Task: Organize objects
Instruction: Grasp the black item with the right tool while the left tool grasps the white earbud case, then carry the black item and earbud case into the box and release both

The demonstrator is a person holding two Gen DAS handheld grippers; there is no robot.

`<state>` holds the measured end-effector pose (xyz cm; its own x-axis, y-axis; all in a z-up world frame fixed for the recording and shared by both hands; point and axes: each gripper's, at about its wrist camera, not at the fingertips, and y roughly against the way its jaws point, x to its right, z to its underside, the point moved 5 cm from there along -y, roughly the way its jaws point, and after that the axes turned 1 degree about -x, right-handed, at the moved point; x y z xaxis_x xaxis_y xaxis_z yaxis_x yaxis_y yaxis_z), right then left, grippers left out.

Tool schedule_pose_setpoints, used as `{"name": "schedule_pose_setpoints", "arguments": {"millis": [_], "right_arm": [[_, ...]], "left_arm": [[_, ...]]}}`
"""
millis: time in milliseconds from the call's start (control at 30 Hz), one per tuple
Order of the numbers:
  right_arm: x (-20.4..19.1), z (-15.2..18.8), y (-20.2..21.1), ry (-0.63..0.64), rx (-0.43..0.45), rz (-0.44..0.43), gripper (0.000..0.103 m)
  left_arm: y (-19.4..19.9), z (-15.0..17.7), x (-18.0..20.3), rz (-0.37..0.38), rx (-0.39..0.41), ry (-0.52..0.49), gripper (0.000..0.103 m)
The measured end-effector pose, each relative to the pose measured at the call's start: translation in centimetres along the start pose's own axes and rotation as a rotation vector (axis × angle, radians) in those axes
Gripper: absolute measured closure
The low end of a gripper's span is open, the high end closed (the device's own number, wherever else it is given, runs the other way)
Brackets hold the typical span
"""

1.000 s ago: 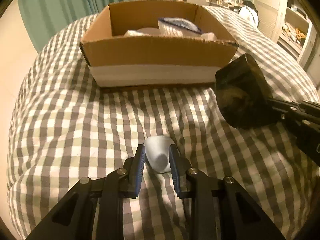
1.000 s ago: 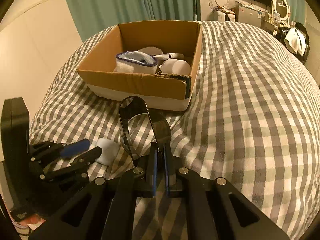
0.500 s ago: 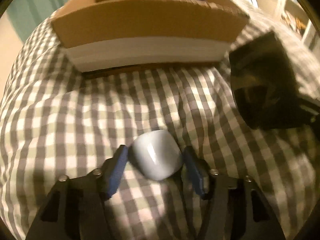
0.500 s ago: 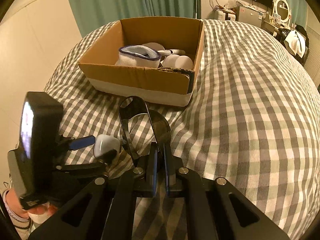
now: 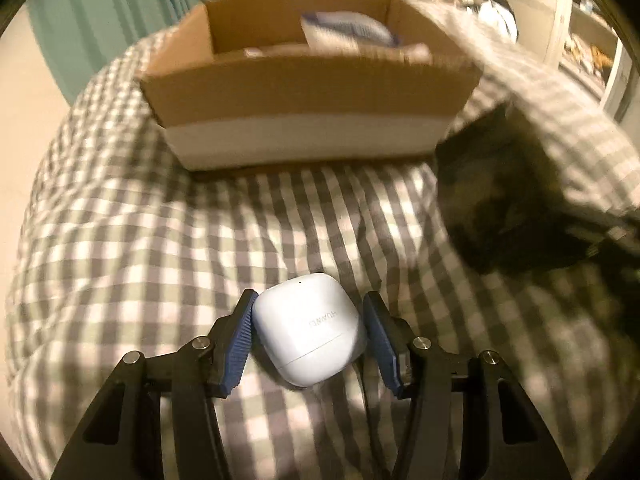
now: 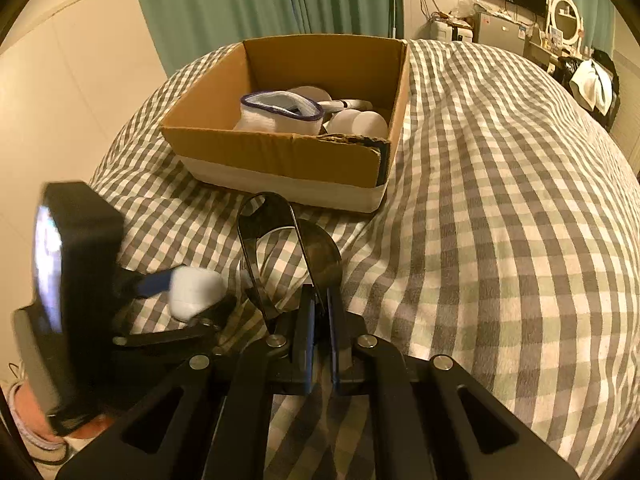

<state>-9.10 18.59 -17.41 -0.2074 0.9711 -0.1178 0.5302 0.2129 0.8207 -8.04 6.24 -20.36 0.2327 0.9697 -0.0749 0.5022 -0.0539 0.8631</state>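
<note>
One blurred dark object (image 5: 500,200) hides the cardboard box's (image 5: 304,92) corner.

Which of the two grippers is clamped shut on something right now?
The right gripper: it pinches the dark sunglasses. The left gripper is closing around the white earbud case, with a gap at one pad.

You had one cardboard box (image 6: 280,152) on the bed. Inside that box you had one white sock with a dark rim (image 6: 280,114) and two round white things (image 6: 360,122). In front of the box you had one white earbud case (image 5: 310,328) and one pair of dark glasses (image 6: 288,248).
</note>
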Motion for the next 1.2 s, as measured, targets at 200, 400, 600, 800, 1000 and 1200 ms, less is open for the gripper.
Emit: {"name": "schedule_pose_setpoints", "arguments": {"millis": [200,400,600,800,1000,1200], "right_arm": [[-0.9,0.0,1.2,0.016,0.027,0.008,0.098],[-1.9,-0.1,2.9,0.032,0.057,0.027,0.098],[-3.2,-0.9,5.0,0.063,0.093,0.027,0.098],[-4.8,-3.1,7.1,0.12,0.135,0.028,0.098],[-4.7,-7.6,7.6,0.149,0.172,0.031,0.098],[-3.2,-12.9,6.8,0.142,0.201,0.044,0.098]], "left_arm": [[3.7,-0.4,-1.7,-0.016,0.077,0.037,0.048],[7.7,-1.2,-1.4,0.0,0.135,0.056,0.048],[8.9,-2.7,-2.9,0.029,0.151,0.071,0.048],[10.6,-5.8,-3.8,0.057,0.188,0.068,0.048],[11.7,-10.2,-4.9,0.046,0.237,0.067,0.048],[9.9,-14.8,-5.8,0.026,0.251,0.069,0.048]]}}
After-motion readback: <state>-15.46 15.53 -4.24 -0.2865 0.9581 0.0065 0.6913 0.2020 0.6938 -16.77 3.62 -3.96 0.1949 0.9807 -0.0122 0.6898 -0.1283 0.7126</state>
